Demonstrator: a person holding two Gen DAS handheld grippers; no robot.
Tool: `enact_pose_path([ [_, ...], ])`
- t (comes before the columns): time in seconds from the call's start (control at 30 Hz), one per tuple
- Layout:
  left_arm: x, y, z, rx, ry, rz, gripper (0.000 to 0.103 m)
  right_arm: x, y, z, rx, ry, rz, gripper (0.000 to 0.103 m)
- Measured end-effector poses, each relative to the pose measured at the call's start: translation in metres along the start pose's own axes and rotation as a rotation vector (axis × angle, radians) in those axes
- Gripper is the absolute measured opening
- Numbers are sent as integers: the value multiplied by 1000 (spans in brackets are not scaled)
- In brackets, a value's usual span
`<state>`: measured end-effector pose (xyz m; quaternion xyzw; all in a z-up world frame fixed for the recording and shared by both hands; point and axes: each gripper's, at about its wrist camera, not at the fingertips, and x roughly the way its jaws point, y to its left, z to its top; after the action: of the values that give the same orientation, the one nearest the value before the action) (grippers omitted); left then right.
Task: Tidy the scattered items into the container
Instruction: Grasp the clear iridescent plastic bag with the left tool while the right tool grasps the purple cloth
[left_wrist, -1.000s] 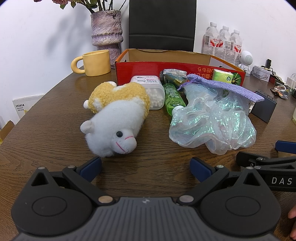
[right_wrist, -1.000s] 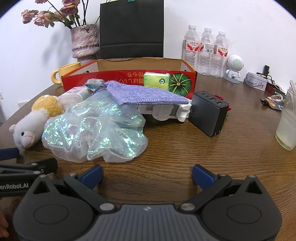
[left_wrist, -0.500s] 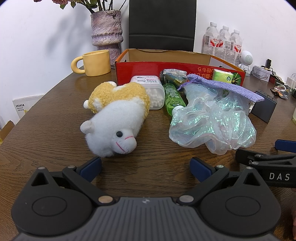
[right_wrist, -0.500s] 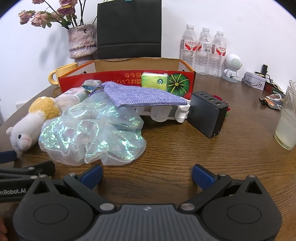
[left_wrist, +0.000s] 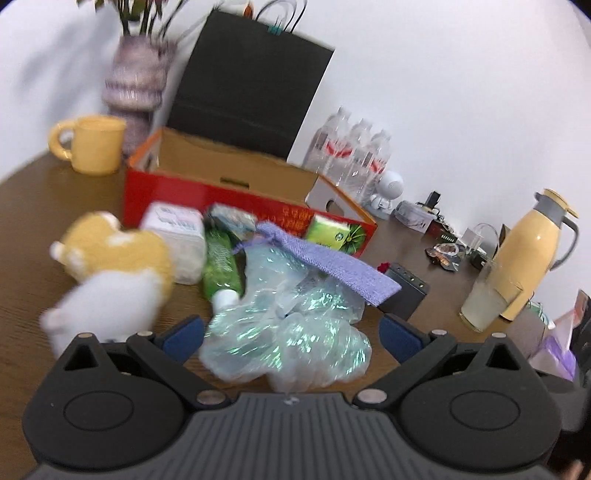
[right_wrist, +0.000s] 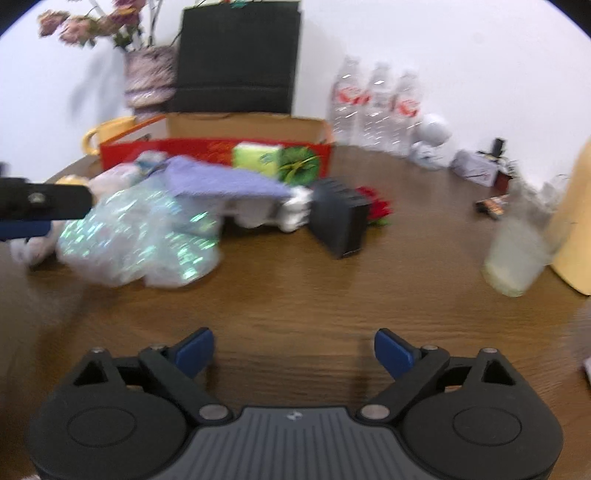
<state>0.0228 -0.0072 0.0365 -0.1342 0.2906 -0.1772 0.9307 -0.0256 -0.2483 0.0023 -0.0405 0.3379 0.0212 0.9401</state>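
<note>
A red cardboard box (left_wrist: 236, 192) stands open at the back of the brown table. In front of it lie a plush sheep (left_wrist: 110, 280), a white tub (left_wrist: 177, 240), a green bottle (left_wrist: 221, 266), a purple cloth (left_wrist: 332, 269), an iridescent plastic bag (left_wrist: 288, 332) and a black charger (left_wrist: 406, 291). My left gripper (left_wrist: 291, 334) is open, its jaws on either side of the bag's near edge. My right gripper (right_wrist: 293, 349) is open and empty over bare table, well short of the bag (right_wrist: 144, 236) and the charger (right_wrist: 340, 225).
A yellow mug (left_wrist: 92, 147), a vase (left_wrist: 136, 88) and a black paper bag (left_wrist: 251, 81) stand behind the box. Water bottles (right_wrist: 376, 107), a white robot toy (right_wrist: 432, 140), a glass (right_wrist: 517, 254) and a yellow jug (left_wrist: 532, 254) stand to the right.
My left gripper has swung right and forward from the sheep to the iridescent bag, tilting. My right gripper has pulled back and turned right. Both views are motion-blurred.
</note>
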Motion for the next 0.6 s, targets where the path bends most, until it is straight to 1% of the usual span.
enact_pose_path([
  [0.07,13,-8,0,45,30,8,93,-2,-9,4,22,-16,21,93],
  [0.1,17,-12,-1,78,35,13,76,-3,-12,7,25,-26,34,93],
  [0.13,19,-14,-2,92,50,18,48,-3,-13,11,19,-40,50,93],
  [0.2,22,-10,-4,53,82,33,18,-1,-13,22,-8,-82,84,93],
  [0.27,14,-2,-3,0,67,17,15,4,-7,36,-78,-134,121,93],
  [0.33,1,0,0,10,34,11,12,13,5,51,-188,-173,149,92],
  [0.37,-5,-1,3,27,12,24,11,17,12,57,-244,-185,157,86],
  [0.43,-16,-4,7,62,-34,52,9,26,25,67,-340,-206,173,85],
  [0.47,-21,-4,10,70,-49,62,9,32,31,72,-374,-209,176,79],
  [0.5,-25,-4,14,77,-65,72,8,37,36,76,-394,-201,176,66],
  [0.53,-30,-6,17,88,-82,75,7,44,39,79,-403,-185,184,56],
  [0.57,-35,-7,21,98,-98,77,7,50,41,83,-398,-159,201,32],
  [0.6,-40,-9,25,109,-115,80,7,54,42,85,-386,-144,221,18],
])
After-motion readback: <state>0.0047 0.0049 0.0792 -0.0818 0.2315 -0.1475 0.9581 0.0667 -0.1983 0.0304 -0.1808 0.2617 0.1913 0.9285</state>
